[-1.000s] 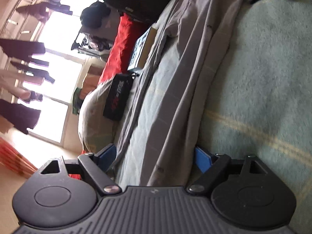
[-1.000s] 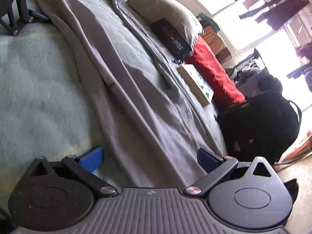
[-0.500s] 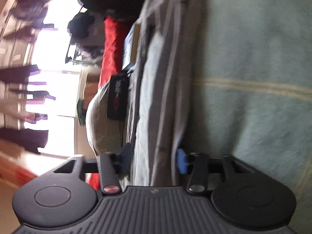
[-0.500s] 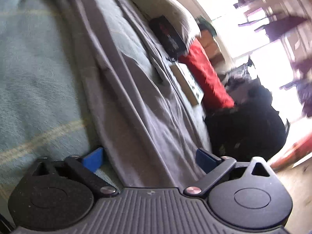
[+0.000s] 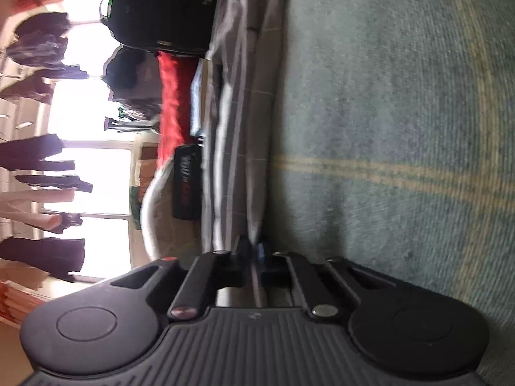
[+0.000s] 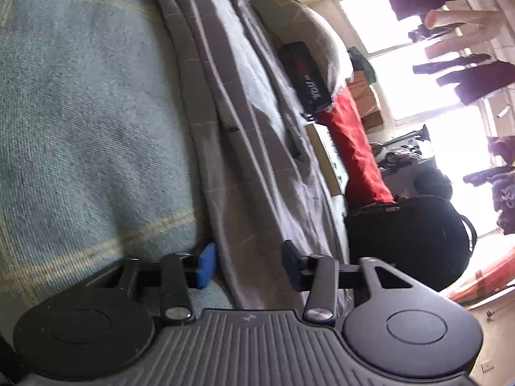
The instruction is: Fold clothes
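Grey shirt edge pinched by left gripper; right gripper closing around it.

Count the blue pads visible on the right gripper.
1. One blue pad shows on the right gripper, on the finger toward the blanket. The other finger's tip shows only its dark side against the grey shirt; its pad faces away.

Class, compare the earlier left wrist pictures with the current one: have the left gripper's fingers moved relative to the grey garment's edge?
Yes. The left gripper has closed its once wide-open jaws onto the grey garment edge beside the green blanket.
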